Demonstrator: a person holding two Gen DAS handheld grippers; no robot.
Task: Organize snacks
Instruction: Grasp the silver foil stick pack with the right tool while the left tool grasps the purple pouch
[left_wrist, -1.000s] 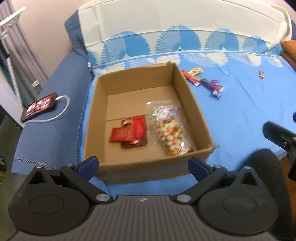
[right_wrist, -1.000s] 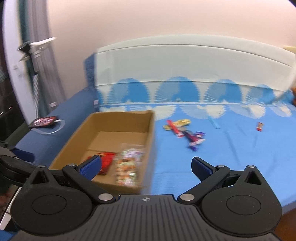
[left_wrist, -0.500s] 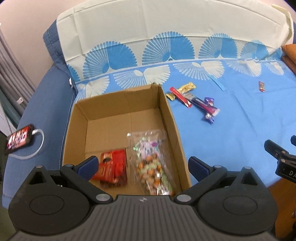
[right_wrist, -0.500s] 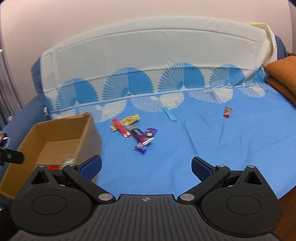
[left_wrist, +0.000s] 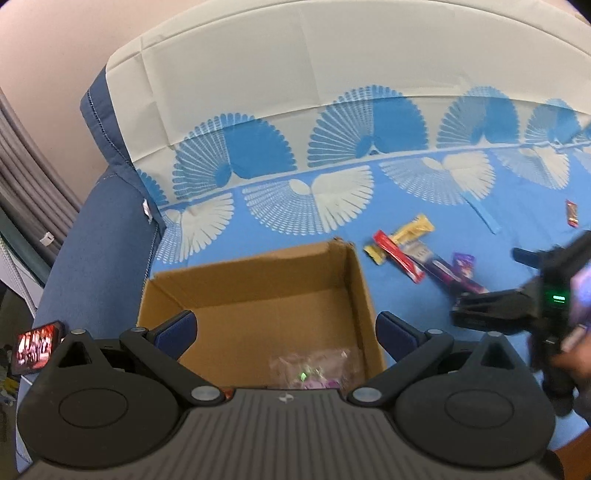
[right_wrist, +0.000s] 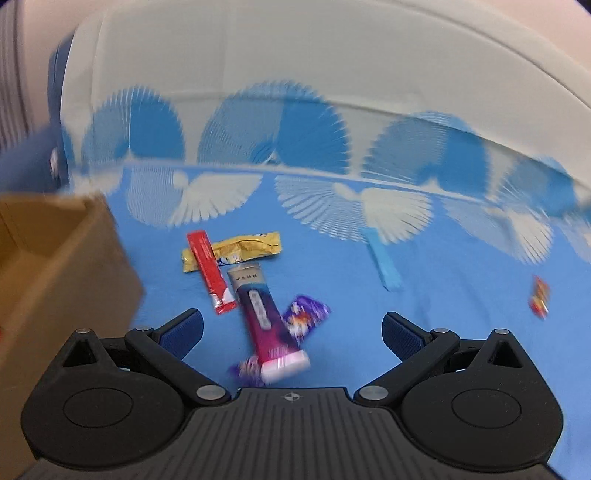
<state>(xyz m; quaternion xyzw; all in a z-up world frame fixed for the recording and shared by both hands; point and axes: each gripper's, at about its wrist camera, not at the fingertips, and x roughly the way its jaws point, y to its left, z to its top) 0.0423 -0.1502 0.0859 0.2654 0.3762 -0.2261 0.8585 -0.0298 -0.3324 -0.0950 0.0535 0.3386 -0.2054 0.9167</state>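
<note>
A cardboard box (left_wrist: 354, 288) sits on the blue bedsheet, and my left gripper (left_wrist: 286, 328) hovers open over its near part. A clear bag of candies (left_wrist: 314, 371) shows inside, partly hidden by the gripper body. Right of the box lie a yellow packet (right_wrist: 240, 249), a red stick (right_wrist: 210, 273), a long purple-and-pink tube (right_wrist: 266, 321) and a purple wrapper (right_wrist: 304, 315). My right gripper (right_wrist: 291, 328) is open just above the tube, nothing between its fingers. It also appears in the left wrist view as the right gripper (left_wrist: 476, 291), held by a hand (left_wrist: 576, 350).
A small red candy (right_wrist: 539, 297) lies far right on the sheet. A pale blue strip (right_wrist: 384, 258) lies behind the snacks. A phone (left_wrist: 37, 343) rests on the dark blue cover at left. The box corner (right_wrist: 74, 258) stands left of the right gripper.
My left gripper has moved forward over the box, hiding the red packet. My right gripper has advanced down toward the pile of snacks, which now lies between its open fingers.
</note>
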